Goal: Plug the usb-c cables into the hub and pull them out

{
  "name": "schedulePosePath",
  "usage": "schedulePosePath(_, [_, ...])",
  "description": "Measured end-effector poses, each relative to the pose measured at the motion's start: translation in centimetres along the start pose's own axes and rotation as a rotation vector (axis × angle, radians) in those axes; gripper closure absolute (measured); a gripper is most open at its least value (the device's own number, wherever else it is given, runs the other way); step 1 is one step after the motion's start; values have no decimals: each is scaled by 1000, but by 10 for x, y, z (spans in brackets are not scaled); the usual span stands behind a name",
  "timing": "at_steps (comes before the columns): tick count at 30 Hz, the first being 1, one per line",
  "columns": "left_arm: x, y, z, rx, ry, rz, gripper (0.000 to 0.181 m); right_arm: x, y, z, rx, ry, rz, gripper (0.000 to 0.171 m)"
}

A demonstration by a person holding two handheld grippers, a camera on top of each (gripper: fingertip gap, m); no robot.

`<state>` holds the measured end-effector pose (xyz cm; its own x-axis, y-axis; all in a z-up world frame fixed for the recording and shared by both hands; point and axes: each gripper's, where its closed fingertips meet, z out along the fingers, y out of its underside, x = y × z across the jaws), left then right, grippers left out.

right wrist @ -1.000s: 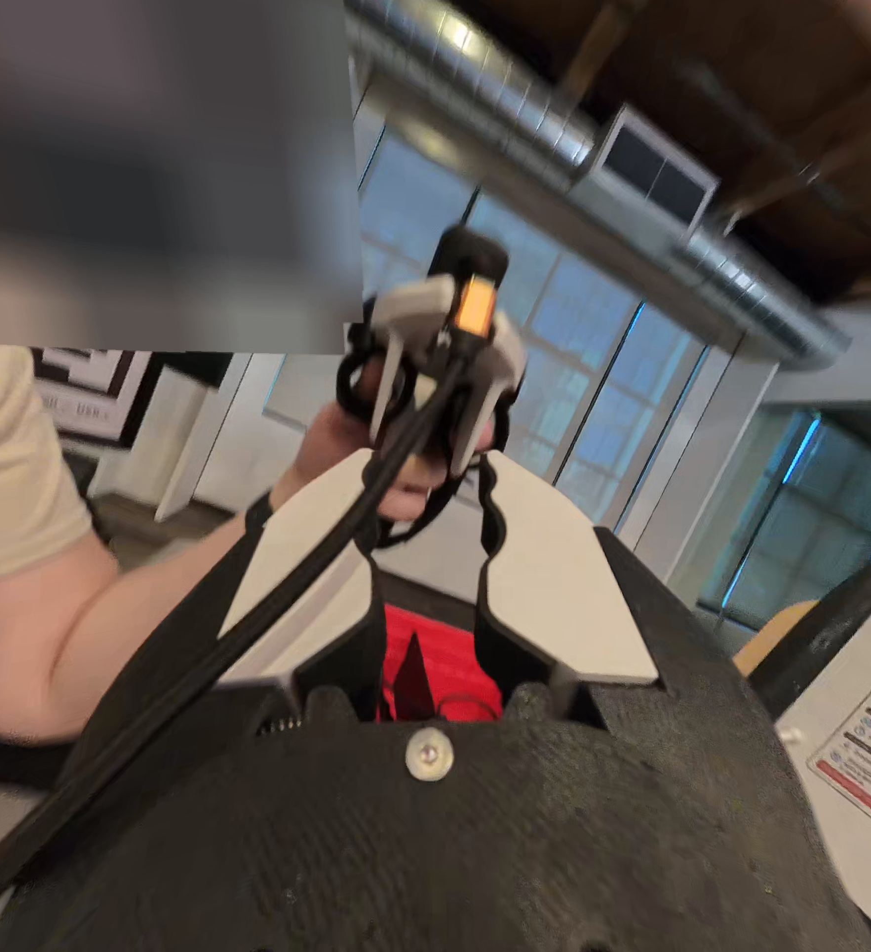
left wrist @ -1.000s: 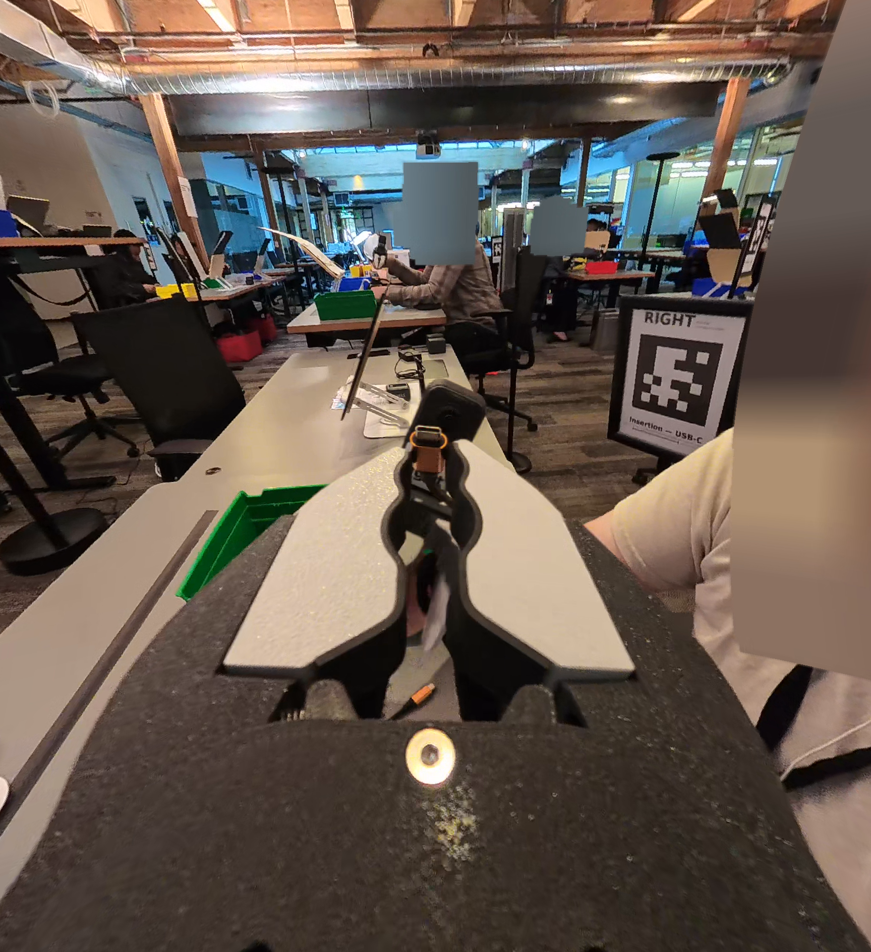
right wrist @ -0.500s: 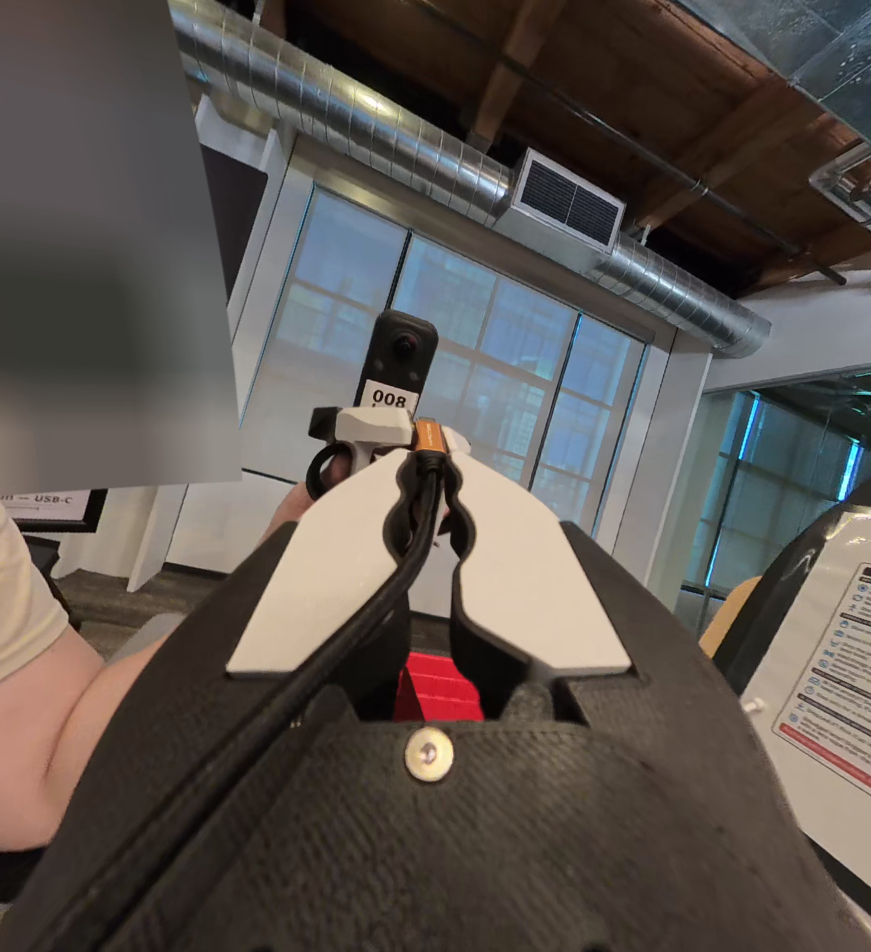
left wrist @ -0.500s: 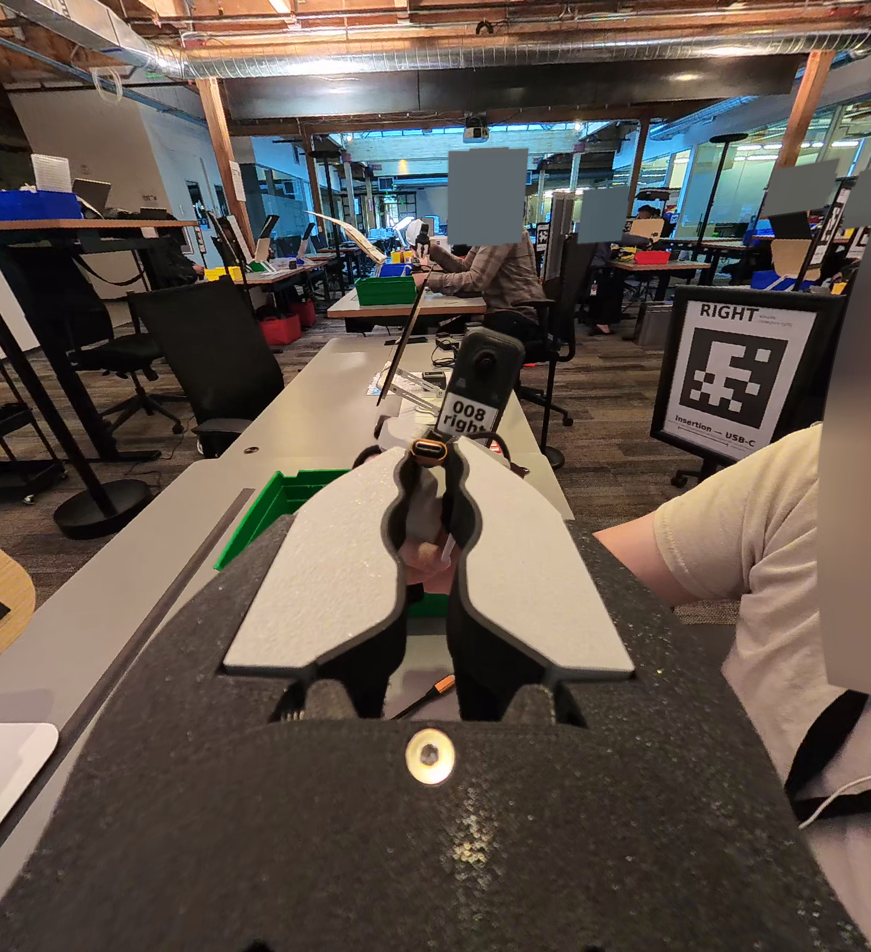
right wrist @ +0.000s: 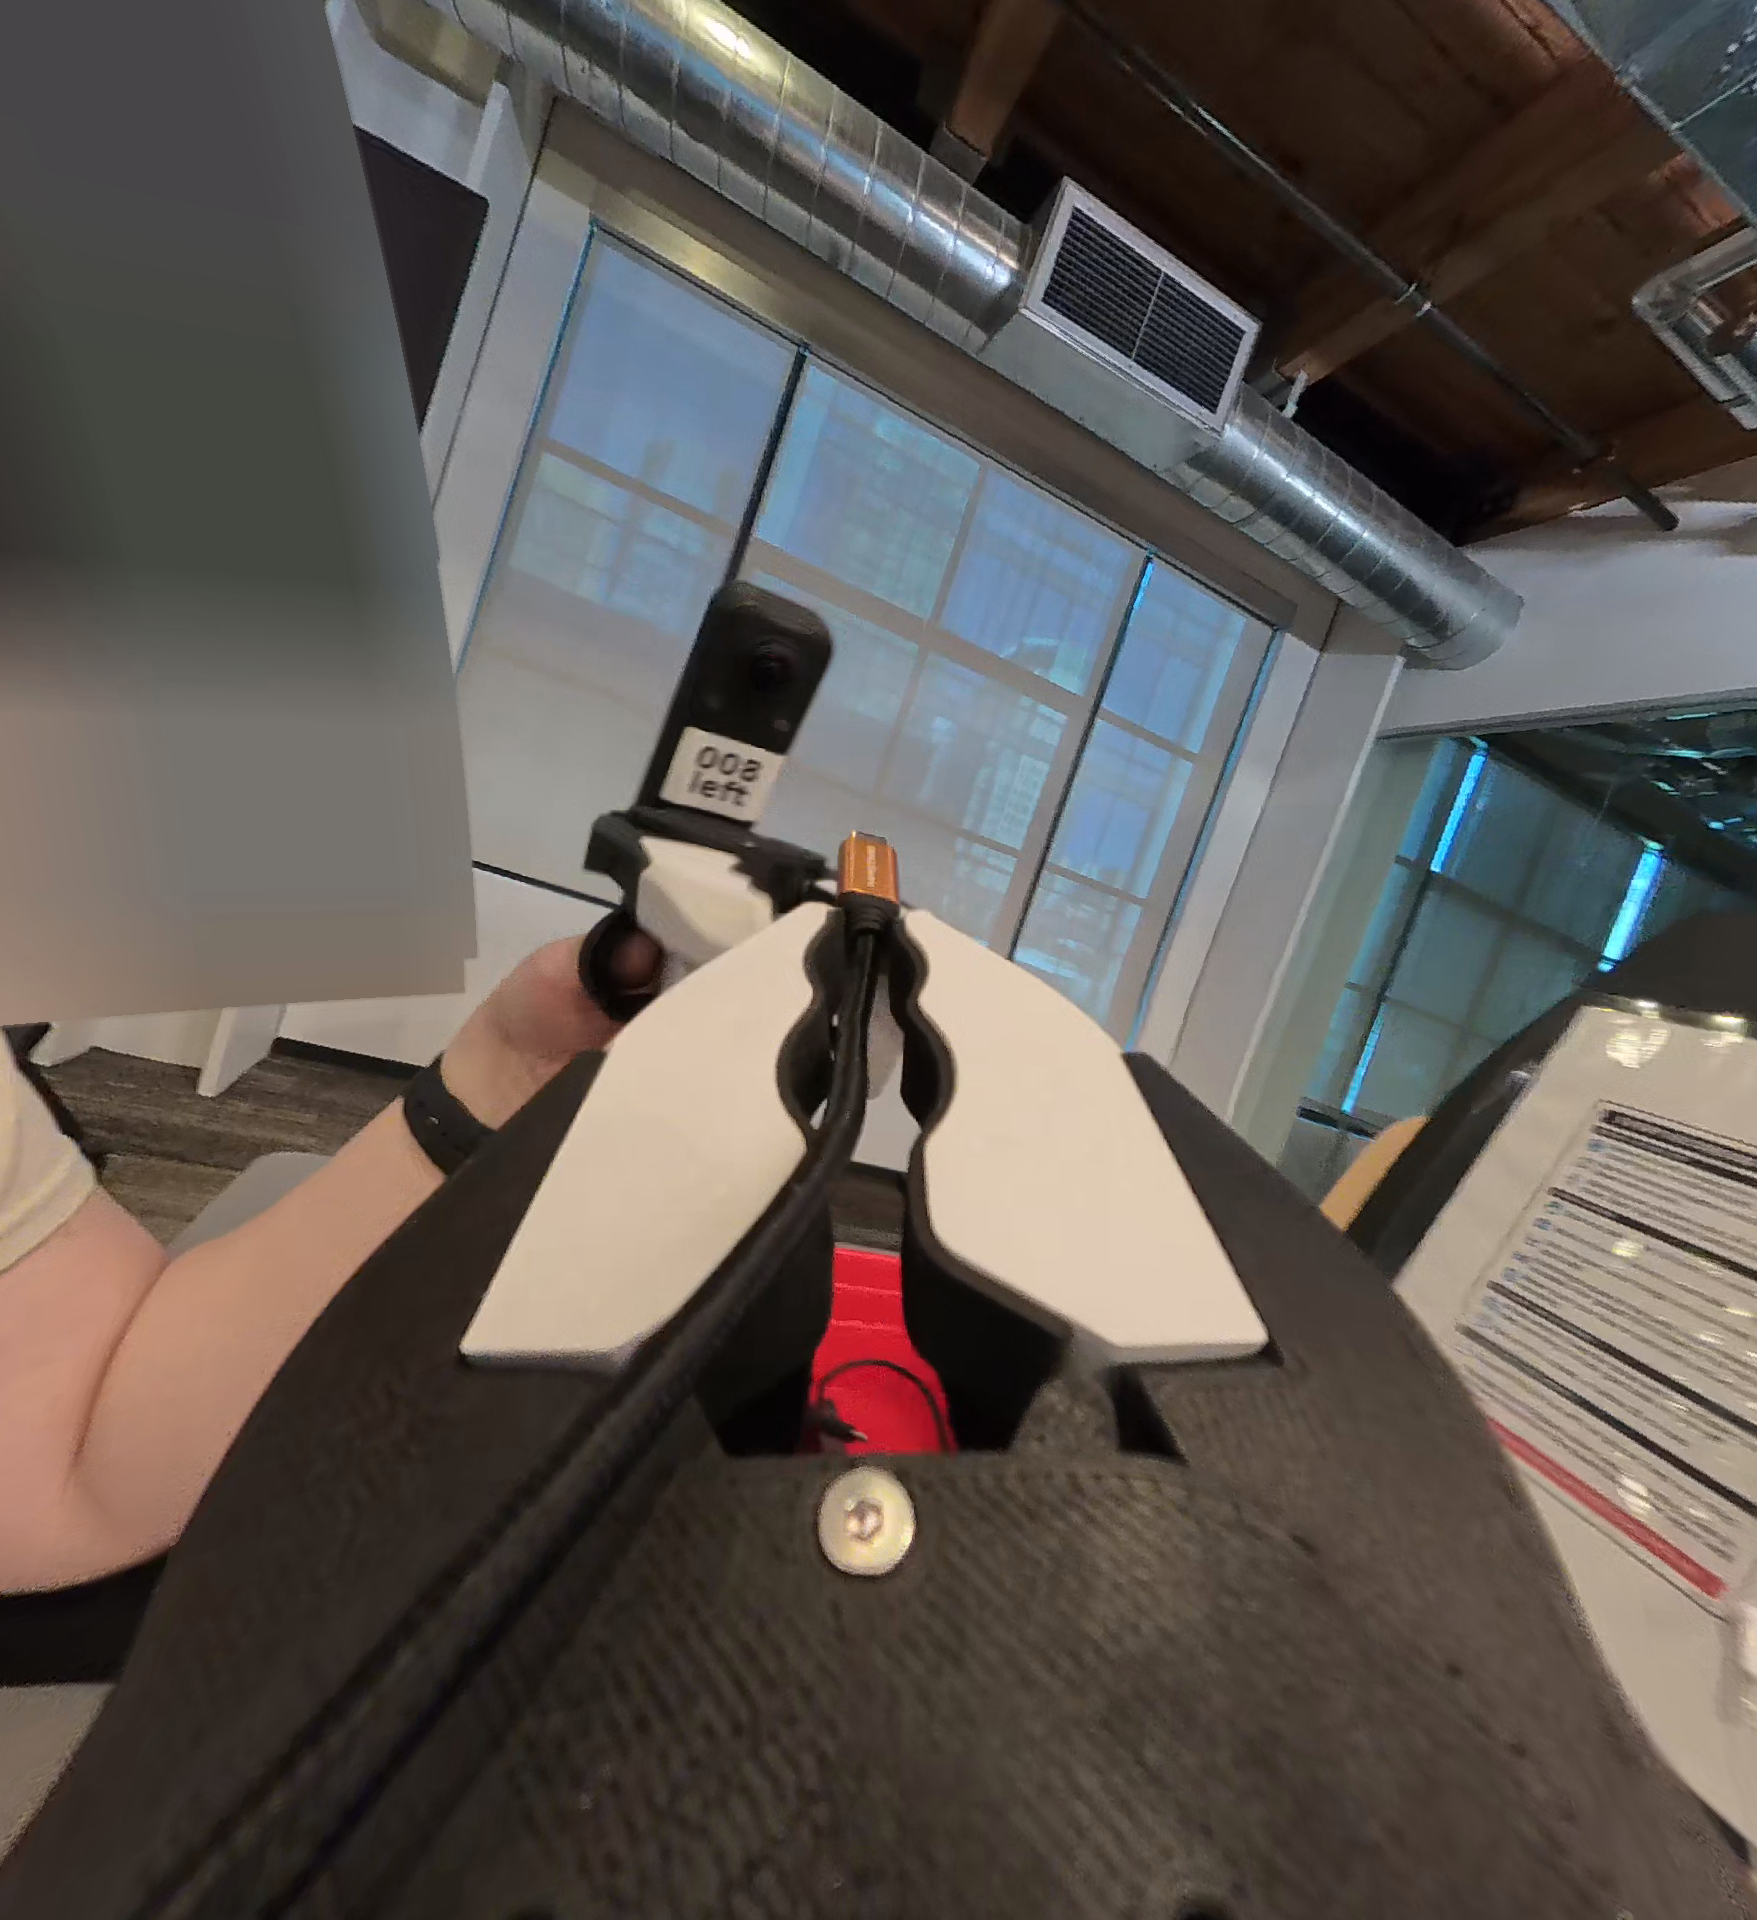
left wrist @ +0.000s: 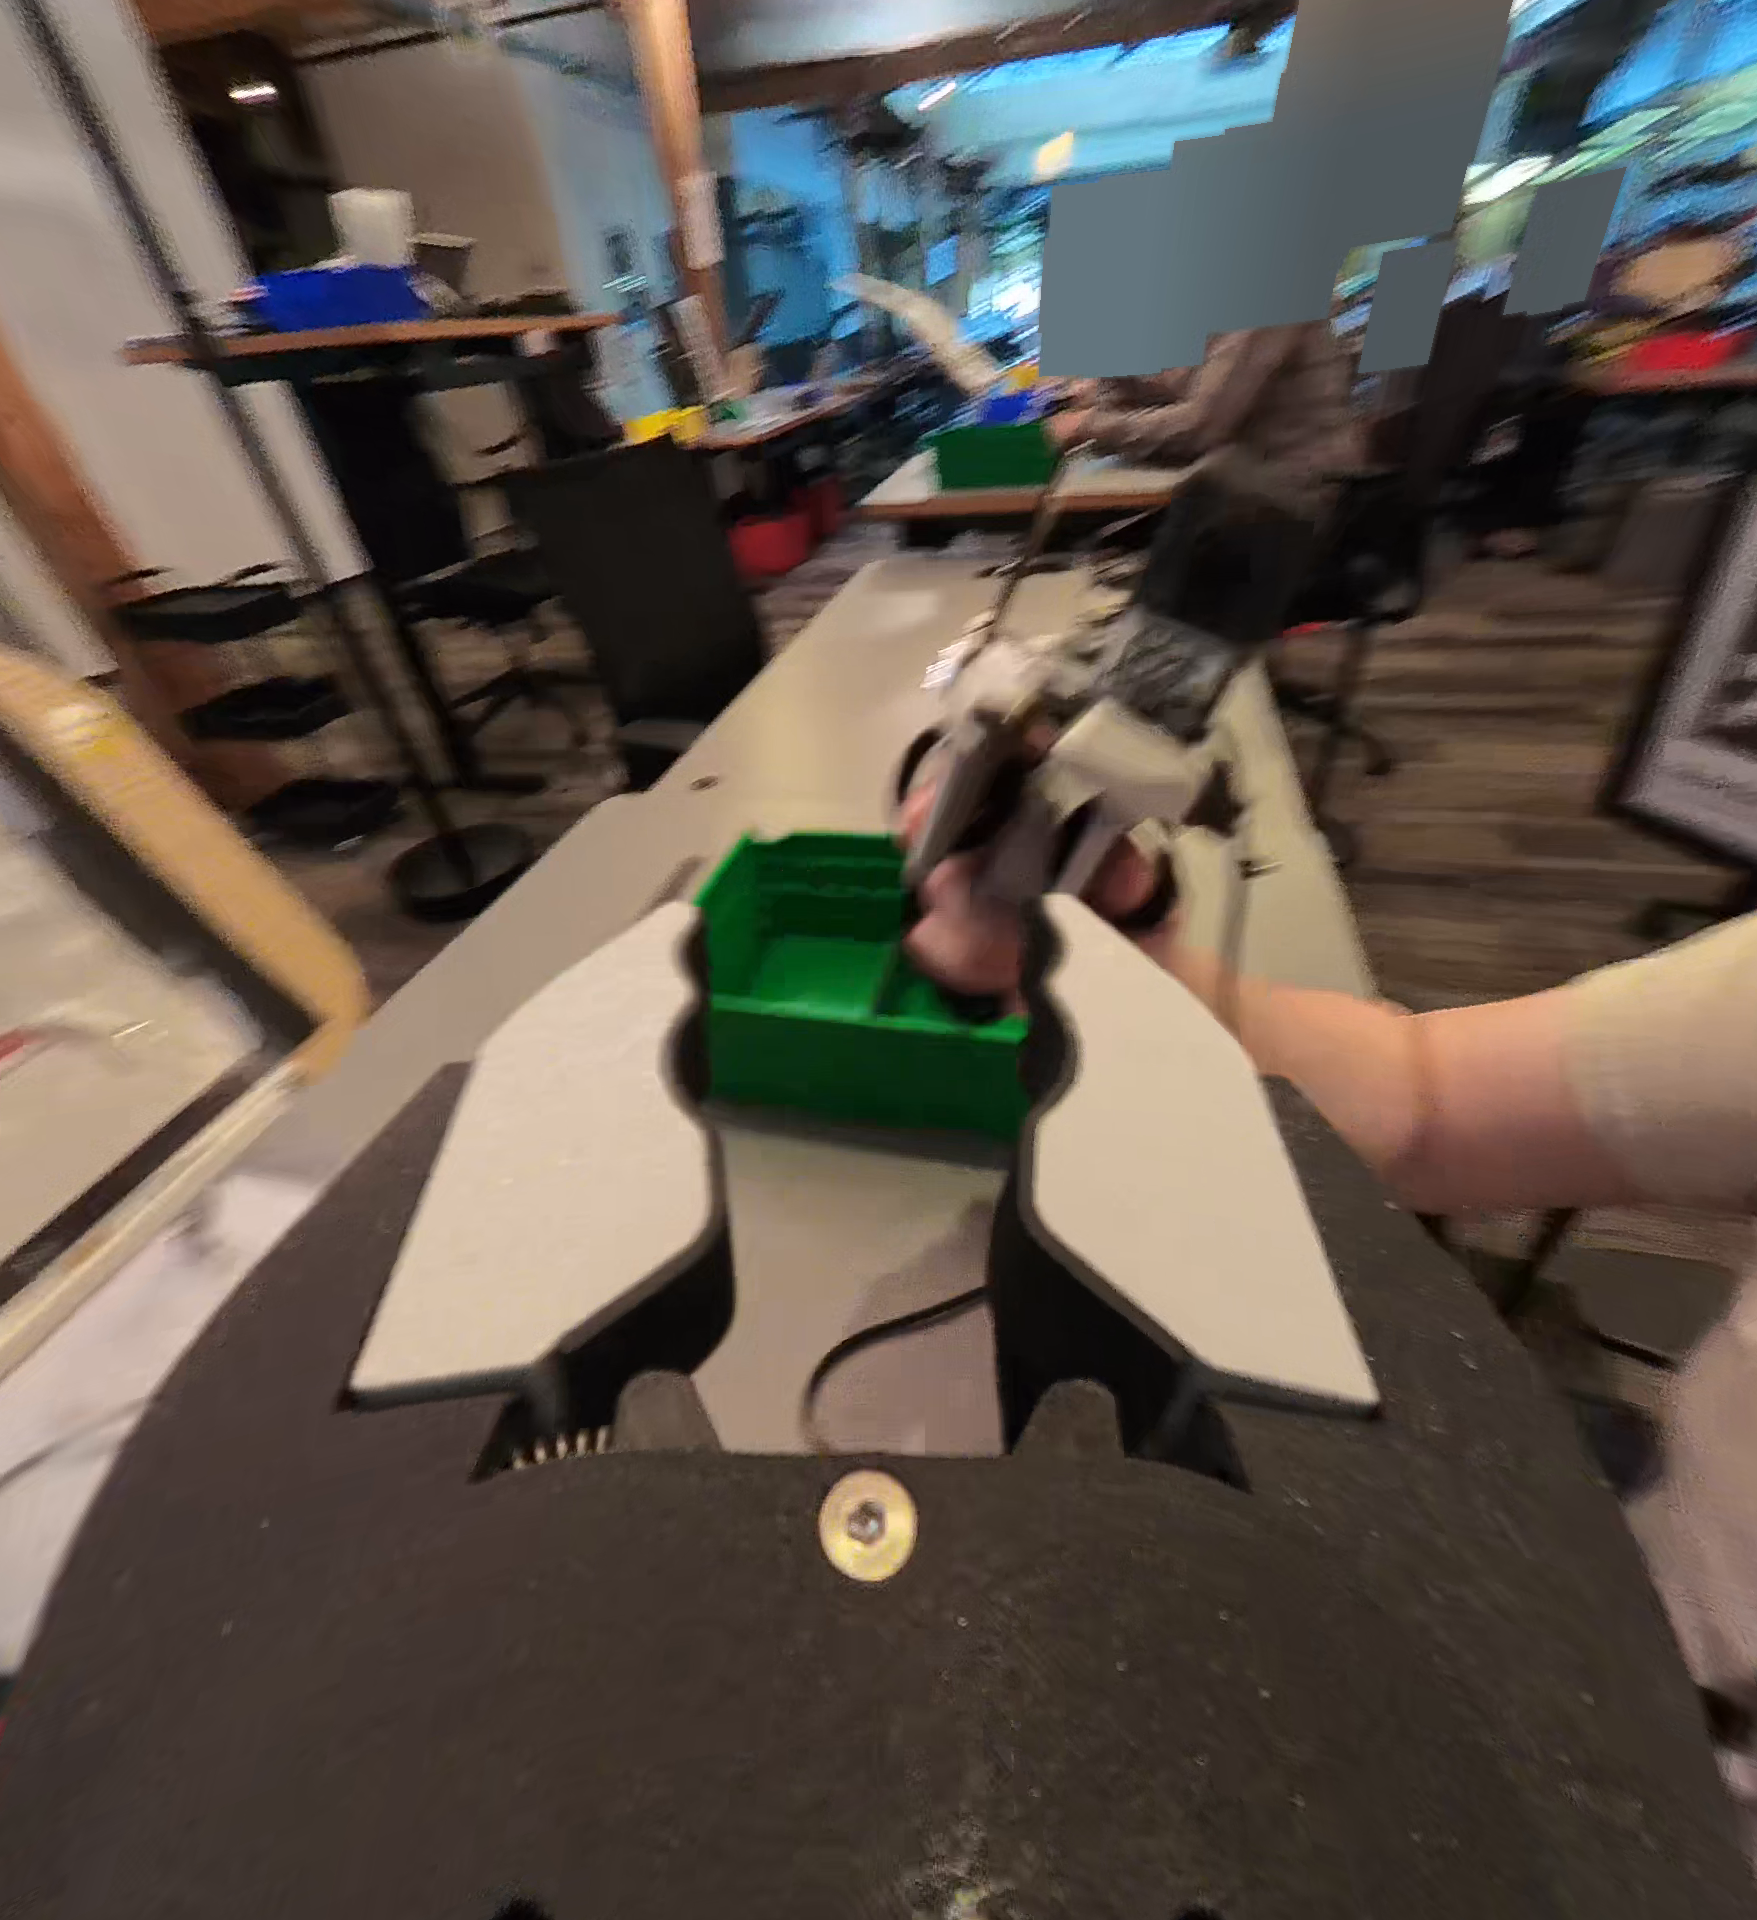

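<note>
My right gripper (right wrist: 866,920) is shut on a black USB-C cable (right wrist: 832,1101), just behind its orange plug (right wrist: 869,868), which sticks out past the fingertips and points up. My left gripper (left wrist: 869,914) is open and empty over the grey table (left wrist: 853,1226). It also shows in the right wrist view (right wrist: 708,904), just left of the plug, held by a hand. The right gripper shows blurred in the left wrist view (left wrist: 1040,800). A thin black cable (left wrist: 853,1351) loops on the table under the left gripper. No hub shows.
A green bin (left wrist: 832,1049) with a divider stands on the table just ahead of the left gripper. A red bin (right wrist: 874,1299) lies below the right gripper. A white printed board (right wrist: 1632,1299) stands at the right. The person's arm (left wrist: 1476,1091) crosses from the right.
My left gripper was shut on the orange plug and has opened and let it go, then swung down toward the table. My right gripper has kept hold of the cable.
</note>
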<state>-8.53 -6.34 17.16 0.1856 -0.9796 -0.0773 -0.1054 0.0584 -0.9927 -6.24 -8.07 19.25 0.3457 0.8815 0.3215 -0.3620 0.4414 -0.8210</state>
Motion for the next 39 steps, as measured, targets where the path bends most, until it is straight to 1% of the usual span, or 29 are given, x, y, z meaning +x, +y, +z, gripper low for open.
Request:
schedulePosePath(1, [-12, 8, -2, -45, -93, 34, 115, 6, -4, -5, -21, 20, -15, 163])
schedulePosePath(4, [-35, 35, -9, -210, -288, 141, 114, 26, -20, -23, -97, 98, -81, 163])
schedulePosePath(5, [-40, 43, -9, -261, -325, 162, 117, 33, -27, -31, -111, 143, -107, 163])
schedulePosePath(7, [-48, 65, -4, -378, -370, 167, 118, 46, -40, -47, -151, 217, -152, 163])
schedulePosePath(11, [-56, 120, 14, -644, -370, 93, 117, 60, -67, -75, -163, 327, -220, 163])
schedulePosePath(13, [-61, 139, 29, -705, -358, 46, 118, 60, -79, -85, -149, 337, -225, 163])
schedulePosePath(15, [-64, 162, 39, -778, -355, -5, 128, 62, -87, -93, -148, 355, -228, 163])
schedulePosePath(16, [-65, 177, 40, -845, -357, -32, 133, 63, -89, -96, -151, 363, -235, 163])
schedulePosePath(18, [-64, 208, 37, -994, -345, -90, 132, 67, -89, -103, -173, 385, -234, 162])
schedulePosePath(20, [-63, 233, 35, -1088, -331, -158, 138, 69, -87, -107, -198, 376, -217, 162])
schedulePosePath(25, [-72, 277, 24, -1229, -388, -297, 143, 65, -100, -114, -142, 355, -203, 163])
schedulePosePath(27, [-66, 292, 21, -1288, -372, -374, 147, 66, -104, -117, -129, 362, -208, 163])
schedulePosePath(29, [-58, 305, 20, -1345, -342, -434, 146, 67, -106, -120, -122, 368, -214, 163])
schedulePosePath(31, [-56, 316, 17, -1405, -358, -445, 159, 69, -108, -122, -110, 384, -208, 162])
schedulePosePath(32, [-59, 320, 15, -1426, -380, -428, 152, 68, -108, -122, -106, 378, -200, 162])
schedulePosePath(34, [-59, 325, 13, -1454, -386, -431, 149, 68, -109, -122, -101, 371, -193, 163])
schedulePosePath(36, [-56, 329, 9, -1483, -376, -452, 141, 67, -109, -121, -100, 370, -200, 162])
schedulePosePath(39, [-58, 332, 0, -1525, -402, -446, 140, 67, -109, -121, -105, 371, -206, 162])
